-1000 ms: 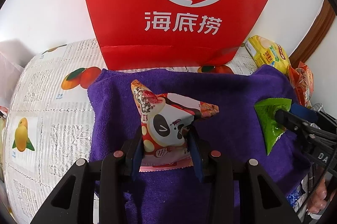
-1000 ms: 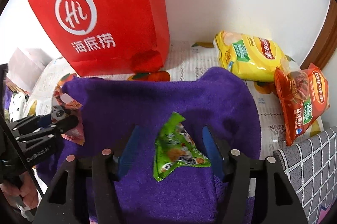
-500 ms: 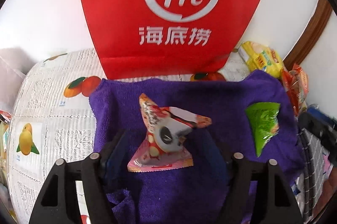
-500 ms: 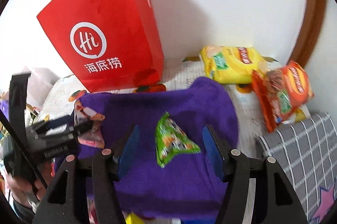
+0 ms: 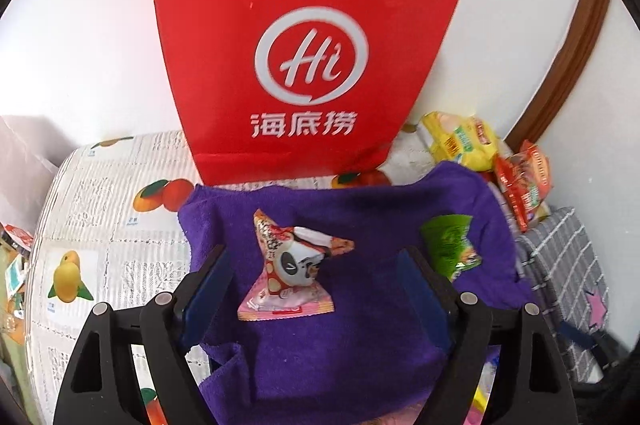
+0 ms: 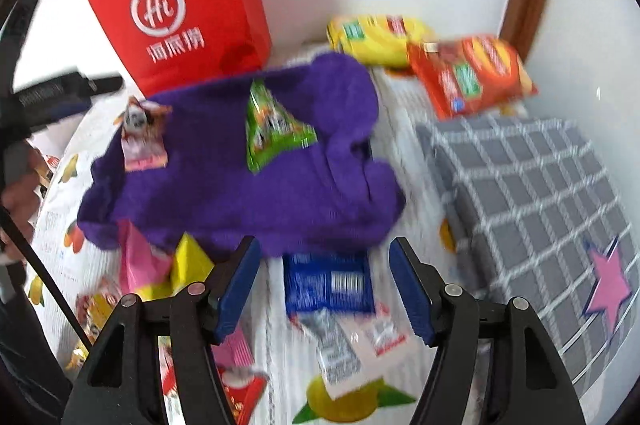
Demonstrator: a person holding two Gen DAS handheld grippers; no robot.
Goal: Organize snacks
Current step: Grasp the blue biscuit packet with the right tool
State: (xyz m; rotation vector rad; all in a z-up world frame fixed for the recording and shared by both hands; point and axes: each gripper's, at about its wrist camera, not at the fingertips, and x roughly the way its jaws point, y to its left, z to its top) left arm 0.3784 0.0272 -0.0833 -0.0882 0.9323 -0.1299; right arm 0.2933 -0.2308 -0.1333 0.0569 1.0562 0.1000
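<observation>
On my left feed the tablecloth (image 5: 100, 225) with its fruit prints runs down the left side, and the left gripper (image 5: 316, 281) hangs over the purple towel (image 5: 360, 337) with its jaws spread wide, holding nothing. Between the blue pads (image 5: 212, 285) but touching neither, the panda pack (image 5: 290, 265) stands on the towel, a pyramid shape resting on its pink seam. Behind it the red bag (image 5: 304, 57) stands upright against the white wall. Further right the green pack (image 5: 450, 245) lies on the towel, partly behind the right-hand finger. Past the towel's far right corner sit the yellow chips (image 5: 460, 141) and, just beside them, the red chips (image 5: 524, 181), with the grey checked box (image 5: 568, 265) below. On my right feed, which is blurred, the other tool shows at the left edge in a hand (image 6: 16, 185). The panda pack (image 6: 142, 133) sits near the towel's (image 6: 248, 201) left edge, the green pack (image 6: 276, 125) well apart from it nearer the middle. The right gripper (image 6: 324, 285) hovers off the towel's near edge, jaws wide and empty, above a blue pack (image 6: 328, 285) lying on the tablecloth, with loose wrappers (image 6: 140, 261) to its left. The yellow chips (image 6: 376, 37), red chips (image 6: 468, 73) and box (image 6: 532, 209) fill the right
</observation>
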